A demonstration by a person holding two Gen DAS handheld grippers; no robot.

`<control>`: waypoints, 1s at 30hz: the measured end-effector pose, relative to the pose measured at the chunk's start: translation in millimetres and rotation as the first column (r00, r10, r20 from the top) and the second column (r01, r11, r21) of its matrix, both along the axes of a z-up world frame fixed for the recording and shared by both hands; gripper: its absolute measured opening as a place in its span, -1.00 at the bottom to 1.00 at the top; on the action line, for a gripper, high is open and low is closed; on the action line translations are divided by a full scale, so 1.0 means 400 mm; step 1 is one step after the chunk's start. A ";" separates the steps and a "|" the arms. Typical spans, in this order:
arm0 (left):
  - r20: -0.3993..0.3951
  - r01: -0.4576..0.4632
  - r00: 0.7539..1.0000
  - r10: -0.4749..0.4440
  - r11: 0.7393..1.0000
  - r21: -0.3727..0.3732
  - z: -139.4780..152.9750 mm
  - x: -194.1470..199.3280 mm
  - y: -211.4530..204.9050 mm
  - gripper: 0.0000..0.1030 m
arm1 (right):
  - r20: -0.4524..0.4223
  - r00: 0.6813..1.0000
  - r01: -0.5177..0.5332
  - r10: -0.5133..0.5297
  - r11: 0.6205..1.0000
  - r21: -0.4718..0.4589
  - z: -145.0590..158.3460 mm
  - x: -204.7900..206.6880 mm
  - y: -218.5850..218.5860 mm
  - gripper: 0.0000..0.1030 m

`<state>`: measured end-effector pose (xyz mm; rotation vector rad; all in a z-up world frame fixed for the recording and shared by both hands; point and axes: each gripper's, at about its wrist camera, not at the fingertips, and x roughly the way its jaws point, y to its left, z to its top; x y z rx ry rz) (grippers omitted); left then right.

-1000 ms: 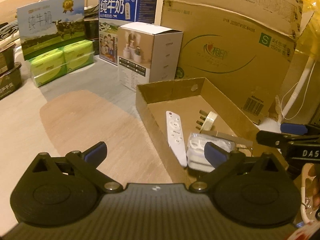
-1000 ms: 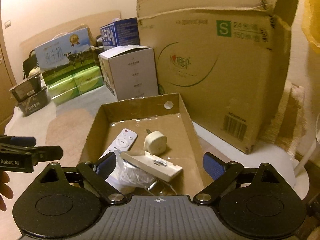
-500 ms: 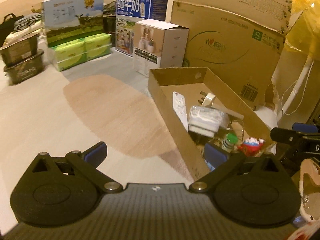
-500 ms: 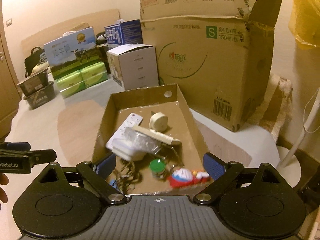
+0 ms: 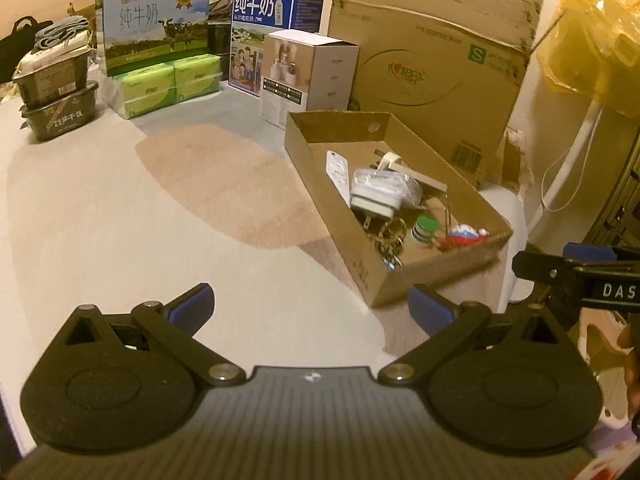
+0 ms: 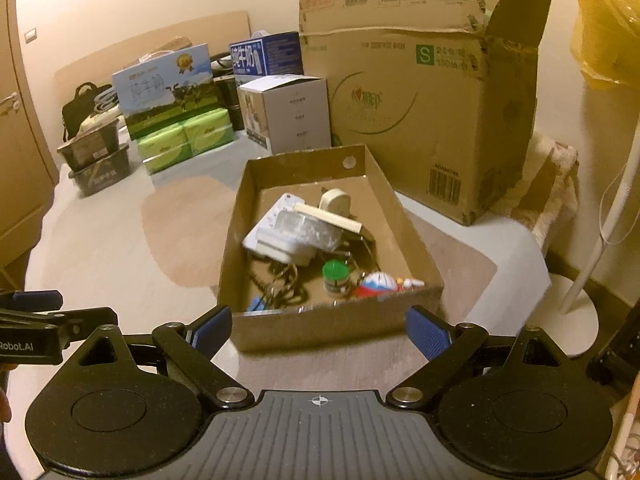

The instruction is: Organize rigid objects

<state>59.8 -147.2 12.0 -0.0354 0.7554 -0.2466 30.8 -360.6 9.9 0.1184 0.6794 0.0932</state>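
Note:
A shallow cardboard tray (image 5: 332, 216) (image 6: 416, 240) sits on the pale surface. It holds a white remote (image 5: 336, 168), a white plug (image 6: 335, 202), a bagged white charger (image 5: 380, 196) (image 6: 296, 232), a green-capped jar (image 6: 335, 275), a blue and red toy figure (image 6: 380, 282) and a bunch of keys (image 5: 390, 240). My left gripper (image 5: 311, 308) is open and empty, left of and short of the tray's near corner. My right gripper (image 6: 319, 330) is open and empty just short of the tray's near wall.
A large cardboard box (image 6: 420, 100) stands behind the tray, with a white carton (image 5: 312, 72) beside it. Milk cartons (image 5: 156, 28), green tissue packs (image 5: 168, 84) and dark trays (image 5: 56, 92) line the back left. A yellow bag (image 5: 592, 32) and a white pole (image 5: 568, 160) stand at right.
Both grippers have drawn back from the tray, which now looks smaller and shows its whole near end with the jar, toy and keys. Both sets of jaws stay wide.

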 end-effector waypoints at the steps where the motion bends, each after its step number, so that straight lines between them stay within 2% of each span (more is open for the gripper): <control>1: 0.001 0.003 1.000 -0.003 1.000 0.003 -0.001 -0.015 0.001 0.99 | -0.002 1.000 0.003 -0.003 1.000 0.001 0.000 -0.010 0.002 0.81; 12: -0.030 -0.019 0.999 0.019 1.000 -0.005 -0.010 -0.118 0.033 0.99 | -0.030 0.999 -0.020 0.020 1.000 0.005 -0.005 -0.116 0.056 0.81; 30: -0.022 -0.080 0.997 0.080 0.996 -0.031 0.005 -0.241 0.079 0.98 | -0.057 0.998 -0.040 0.040 0.999 -0.001 -0.023 -0.233 0.123 0.81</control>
